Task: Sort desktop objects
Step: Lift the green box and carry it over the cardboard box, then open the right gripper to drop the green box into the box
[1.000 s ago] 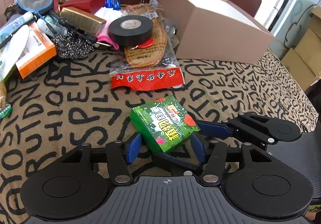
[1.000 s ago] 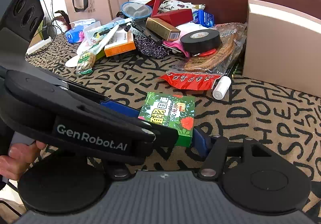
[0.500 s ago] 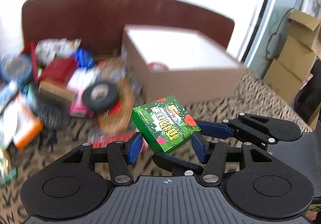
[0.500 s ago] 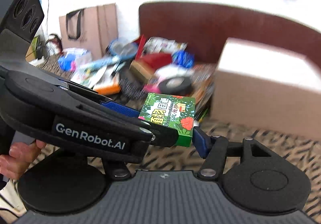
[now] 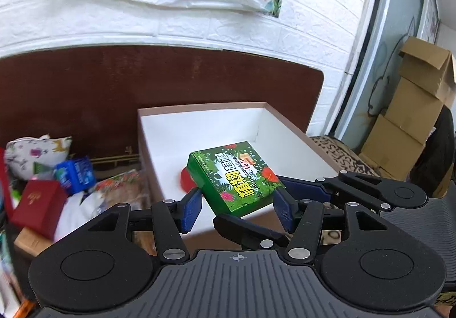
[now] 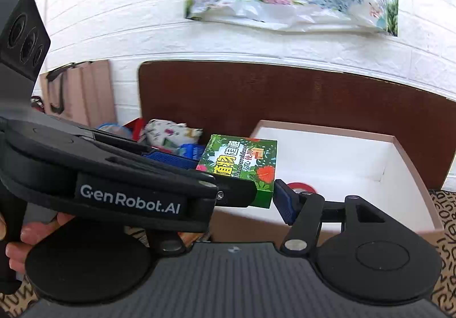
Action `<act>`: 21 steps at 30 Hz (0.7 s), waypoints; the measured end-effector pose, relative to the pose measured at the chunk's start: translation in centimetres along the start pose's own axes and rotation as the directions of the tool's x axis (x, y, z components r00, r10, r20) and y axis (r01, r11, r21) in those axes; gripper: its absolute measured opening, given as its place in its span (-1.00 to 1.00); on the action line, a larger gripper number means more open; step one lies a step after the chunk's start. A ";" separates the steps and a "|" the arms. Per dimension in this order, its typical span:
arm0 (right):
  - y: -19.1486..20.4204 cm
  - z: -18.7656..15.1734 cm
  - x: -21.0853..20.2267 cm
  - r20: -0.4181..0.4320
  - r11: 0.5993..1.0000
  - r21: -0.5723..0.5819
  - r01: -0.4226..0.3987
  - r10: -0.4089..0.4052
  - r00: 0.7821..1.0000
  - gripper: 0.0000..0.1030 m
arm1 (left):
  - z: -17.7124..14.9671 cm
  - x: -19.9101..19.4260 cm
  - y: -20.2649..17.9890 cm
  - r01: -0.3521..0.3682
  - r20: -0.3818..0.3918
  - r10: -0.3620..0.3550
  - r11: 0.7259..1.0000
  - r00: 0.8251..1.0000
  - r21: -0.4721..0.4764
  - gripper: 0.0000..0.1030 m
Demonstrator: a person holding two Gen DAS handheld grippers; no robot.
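A green leaf-print box [image 5: 236, 177] hangs in the air over the near edge of an open brown cardboard box [image 5: 205, 110] with a white inside. My left gripper [image 5: 238, 208] and my right gripper [image 6: 242, 189] are crossed and both pinch the green box [image 6: 240, 164] between blue pads. The right gripper's black finger [image 5: 245, 228] shows under the box in the left wrist view. A red round thing [image 6: 302, 185] lies on the floor of the brown box [image 6: 327, 131], partly hidden.
A pile of items lies left of the brown box: a red box [image 5: 37, 204], a blue packet [image 5: 75, 174], a patterned pouch [image 5: 34, 151]. A dark brown headboard [image 5: 71, 90] stands behind. Stacked cardboard cartons [image 5: 413, 107] stand at the far right.
Both grippers have lifted the green box off the patterned cloth and carried it up and forward over the open brown box. The view has tilted up to the wall.
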State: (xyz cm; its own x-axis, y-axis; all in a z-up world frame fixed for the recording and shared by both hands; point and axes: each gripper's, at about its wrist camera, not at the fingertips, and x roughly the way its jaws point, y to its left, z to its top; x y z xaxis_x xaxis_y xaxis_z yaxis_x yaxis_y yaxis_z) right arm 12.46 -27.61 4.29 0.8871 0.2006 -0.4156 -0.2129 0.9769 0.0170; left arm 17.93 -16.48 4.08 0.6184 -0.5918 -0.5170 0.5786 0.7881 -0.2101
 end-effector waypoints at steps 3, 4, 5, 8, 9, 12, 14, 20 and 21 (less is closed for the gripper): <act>-2.2 0.5 1.8 -0.025 1.000 0.028 0.003 -0.002 1.000 0.30 | 1.0 2.8 0.7 0.011 -0.030 -0.012 1.000 0.999 -0.016 0.16; -2.8 0.7 2.5 -0.038 0.999 0.035 0.004 -0.003 0.999 0.30 | 1.2 3.7 0.9 0.014 -0.042 -0.015 1.000 0.999 -0.021 0.16; -3.5 0.8 3.3 -0.051 0.999 0.046 0.006 -0.003 0.999 0.30 | 1.4 4.6 1.1 0.015 -0.054 -0.016 1.000 0.998 -0.025 0.16; -5.2 0.9 5.2 -0.094 0.996 0.085 0.007 0.001 0.996 0.30 | 1.9 7.1 1.3 0.010 -0.085 -0.012 1.000 0.996 -0.022 0.16; -5.8 0.9 5.9 -0.110 0.995 0.099 0.006 0.004 0.994 0.30 | 2.1 7.9 1.4 0.007 -0.095 -0.009 1.000 0.995 -0.019 0.19; -7.1 0.4 7.5 -0.148 0.991 0.137 0.007 0.013 0.989 0.30 | 2.4 10.1 1.5 -0.002 -0.125 0.002 1.000 0.992 -0.004 0.21; -7.7 0.0 8.6 -0.171 0.989 0.149 0.013 0.013 0.985 0.30 | 2.2 11.2 1.7 -0.005 -0.150 0.004 1.000 0.989 -0.004 0.20; -8.8 -1.3 10.9 -0.233 0.985 0.175 0.006 0.035 0.972 0.31 | 1.5 13.8 2.6 -0.008 -0.207 0.007 1.000 0.978 -0.002 0.26; -8.9 -1.4 11.2 -0.241 0.984 0.178 0.005 0.038 0.970 0.31 | 1.5 13.9 2.5 -0.013 -0.198 0.017 1.000 0.980 0.019 0.24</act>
State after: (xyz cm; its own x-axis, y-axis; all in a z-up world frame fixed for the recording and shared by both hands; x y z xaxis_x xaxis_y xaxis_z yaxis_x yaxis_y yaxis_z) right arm 23.74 -34.16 -1.85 0.7533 0.2142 -0.6218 -0.1320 0.9755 0.1761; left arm 28.73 -22.95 -2.40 0.5104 -0.5332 -0.6747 0.5801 0.7926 -0.1876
